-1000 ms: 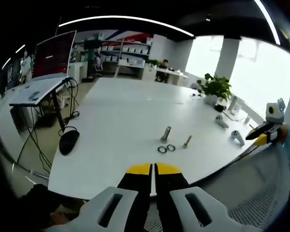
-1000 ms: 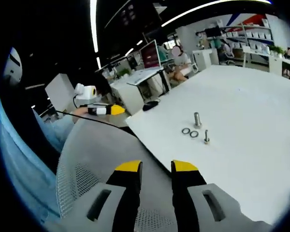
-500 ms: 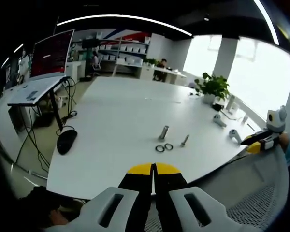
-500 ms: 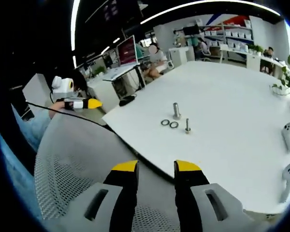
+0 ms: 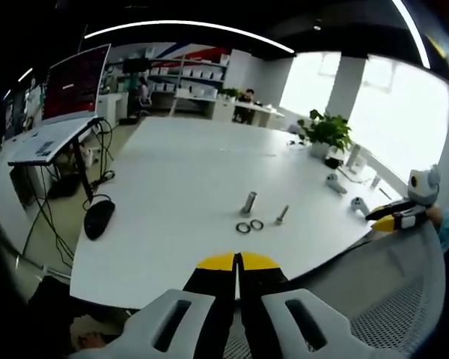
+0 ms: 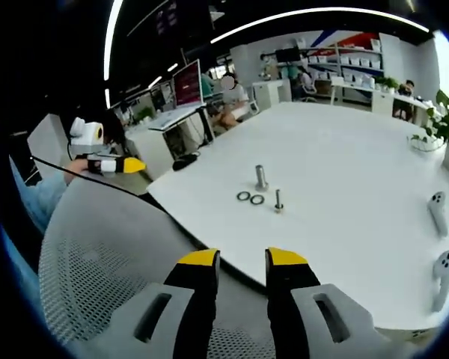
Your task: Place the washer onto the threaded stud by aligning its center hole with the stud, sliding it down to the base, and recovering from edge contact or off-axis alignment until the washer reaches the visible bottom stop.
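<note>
Right gripper view: two washers (image 6: 250, 197) lie flat beside the stud (image 6: 261, 177) on the table (image 6: 359, 194), thin, light, slippery; pinch one's rim. Right gripper (image 6: 242, 259) gapes empty; left gripper (image 5: 238, 261) closed, empty.

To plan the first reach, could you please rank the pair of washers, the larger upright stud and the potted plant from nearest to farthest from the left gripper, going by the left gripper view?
1. Washers, just ahead of the left gripper.
2. Larger stud, upright behind them.
3. Potted plant, far right edge.
</note>
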Demonstrator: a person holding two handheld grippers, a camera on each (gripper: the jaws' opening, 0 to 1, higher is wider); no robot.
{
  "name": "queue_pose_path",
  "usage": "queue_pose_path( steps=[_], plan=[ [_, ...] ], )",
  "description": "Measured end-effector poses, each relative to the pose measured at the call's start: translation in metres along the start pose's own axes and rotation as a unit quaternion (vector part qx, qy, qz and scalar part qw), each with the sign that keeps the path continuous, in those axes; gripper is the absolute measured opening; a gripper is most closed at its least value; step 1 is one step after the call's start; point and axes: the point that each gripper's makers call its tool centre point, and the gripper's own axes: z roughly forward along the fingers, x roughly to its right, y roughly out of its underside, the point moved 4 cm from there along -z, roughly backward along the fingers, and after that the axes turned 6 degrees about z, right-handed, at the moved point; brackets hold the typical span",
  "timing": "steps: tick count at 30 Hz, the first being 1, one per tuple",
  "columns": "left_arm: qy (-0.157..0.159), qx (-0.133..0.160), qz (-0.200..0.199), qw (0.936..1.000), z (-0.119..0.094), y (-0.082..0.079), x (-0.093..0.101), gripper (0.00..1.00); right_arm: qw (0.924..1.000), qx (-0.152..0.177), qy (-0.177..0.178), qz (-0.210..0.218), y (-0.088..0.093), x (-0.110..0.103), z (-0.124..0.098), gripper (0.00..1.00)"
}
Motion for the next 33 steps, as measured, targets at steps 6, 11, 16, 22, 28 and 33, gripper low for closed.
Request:
queue_pose_path(
  steps=[6,11,16,22,28,33],
  plan=[
    [0.043,-0.029,0.032,0.9982,-0.001,0.000,0.011,0.00,1.0000,-0.003,0.001,0.000,0.000,-0.004,0.000,0.26],
    [0.036,-0.043,0.070,0.9960,-0.001,-0.007,0.003,0.00,1.0000,-0.002,0.002,0.007,0.001,-0.005,0.001,0.25],
    [0.063,-0.086,0.171,0.9796,-0.006,-0.015,-0.007,0.11,1.0000,-0.002,-0.007,0.006,0.002,-0.011,0.000,0.20],
    [0.104,-0.126,0.229,0.9596,-0.006,-0.035,-0.009,0.14,0.9998,0.000,-0.002,0.019,0.001,-0.009,0.000,0.20],
    [0.116,-0.164,0.325,0.9241,0.012,-0.046,-0.006,0.04,0.9998,-0.004,-0.008,0.019,0.002,-0.010,-0.001,0.21],
    [0.151,-0.188,0.367,0.8985,0.035,-0.050,0.008,0.06,0.9997,-0.006,-0.010,0.020,0.002,-0.010,-0.001,0.21]
  ],
)
